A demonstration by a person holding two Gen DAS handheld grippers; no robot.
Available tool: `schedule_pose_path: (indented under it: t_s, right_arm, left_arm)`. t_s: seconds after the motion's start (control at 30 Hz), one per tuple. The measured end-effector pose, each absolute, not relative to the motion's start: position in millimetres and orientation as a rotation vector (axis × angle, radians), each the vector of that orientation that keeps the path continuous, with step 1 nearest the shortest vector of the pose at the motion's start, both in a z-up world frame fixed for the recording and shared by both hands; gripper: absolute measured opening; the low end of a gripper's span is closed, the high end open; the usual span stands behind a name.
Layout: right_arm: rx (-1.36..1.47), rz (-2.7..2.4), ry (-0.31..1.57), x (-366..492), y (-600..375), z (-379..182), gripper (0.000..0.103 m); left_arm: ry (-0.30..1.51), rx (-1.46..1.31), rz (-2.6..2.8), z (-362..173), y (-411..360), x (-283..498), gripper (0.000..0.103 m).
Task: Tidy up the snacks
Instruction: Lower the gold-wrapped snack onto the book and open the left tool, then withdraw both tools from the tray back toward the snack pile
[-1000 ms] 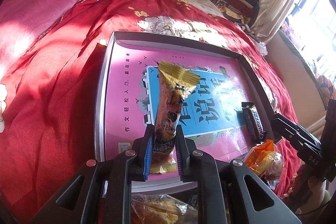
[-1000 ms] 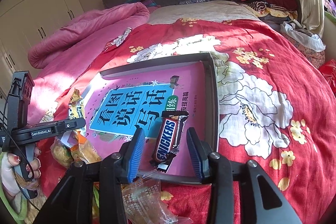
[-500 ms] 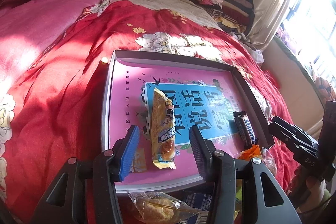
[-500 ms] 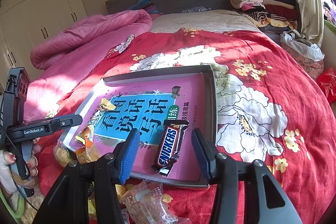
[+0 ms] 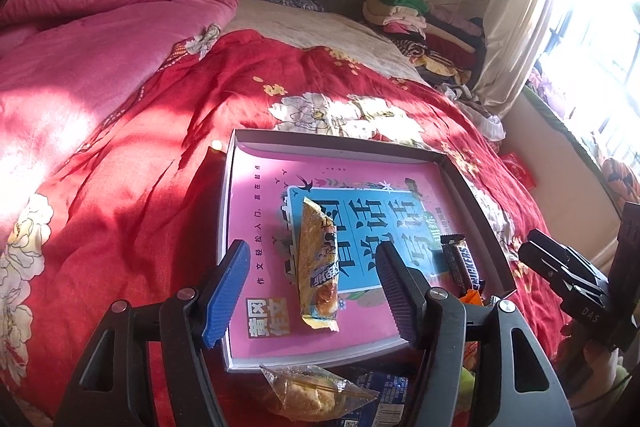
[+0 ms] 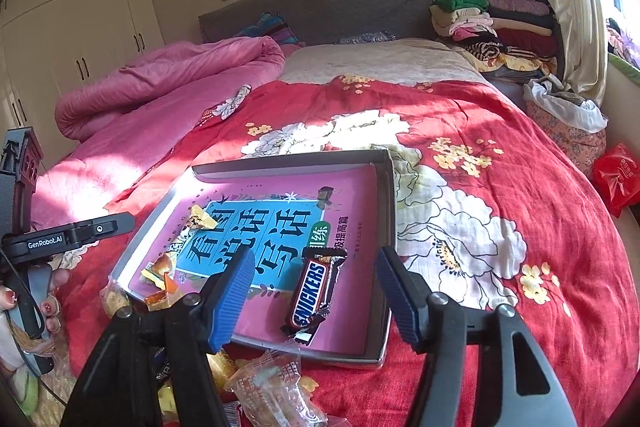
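A shallow grey box lid [image 5: 476, 203] lined with a pink and blue sheet lies on the red bedspread; its rim also shows in the right wrist view [image 6: 390, 235]. A yellow snack packet [image 5: 318, 267] lies flat in it, on the left [image 6: 176, 251]. A Snickers bar [image 6: 314, 293] lies at the lid's right near edge [image 5: 460, 261]. My left gripper [image 5: 312, 295] is open and empty, just above and behind the yellow packet. My right gripper [image 6: 316, 297] is open and empty, above the Snickers bar.
Loose wrapped snacks lie at the bed's near edge: a clear-wrapped pastry [image 5: 316, 391], an orange packet [image 5: 472, 297] and a clear packet [image 6: 272, 383]. A pink duvet [image 5: 80, 39] is heaped at the left. Folded clothes [image 6: 492, 27] are stacked at the back right.
My left gripper opened and let go of the yellow packet, which now lies flat in the lid. Both grippers have drawn back and up from the lid.
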State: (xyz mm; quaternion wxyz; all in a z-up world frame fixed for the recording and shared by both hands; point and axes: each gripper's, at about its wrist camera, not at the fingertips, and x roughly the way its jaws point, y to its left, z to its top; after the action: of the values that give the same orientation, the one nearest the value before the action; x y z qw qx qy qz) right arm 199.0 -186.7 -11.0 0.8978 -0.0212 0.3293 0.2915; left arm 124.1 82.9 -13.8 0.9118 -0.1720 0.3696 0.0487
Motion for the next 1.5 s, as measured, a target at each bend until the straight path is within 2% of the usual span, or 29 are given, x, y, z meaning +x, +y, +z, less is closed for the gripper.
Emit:
schedule_pose_path:
  t_s: [0.5, 0.63, 1.5]
  right_arm:
    - [-0.065, 0.637, 0.610, 178, -188, 6, 0.074]
    - [-0.071, 0.646, 0.615, 172, -188, 7, 0.075]
    - [-0.088, 0.663, 0.664, 141, -195, 6, 0.077]
  left_arm:
    - [0.725, -0.332, 0.085, 1, 73, 101, 0.069]
    - [0.726, -0.341, 0.077, 2, 71, 96, 0.075]
    - [0.790, -0.366, 0.035, 1, 54, 67, 0.076]
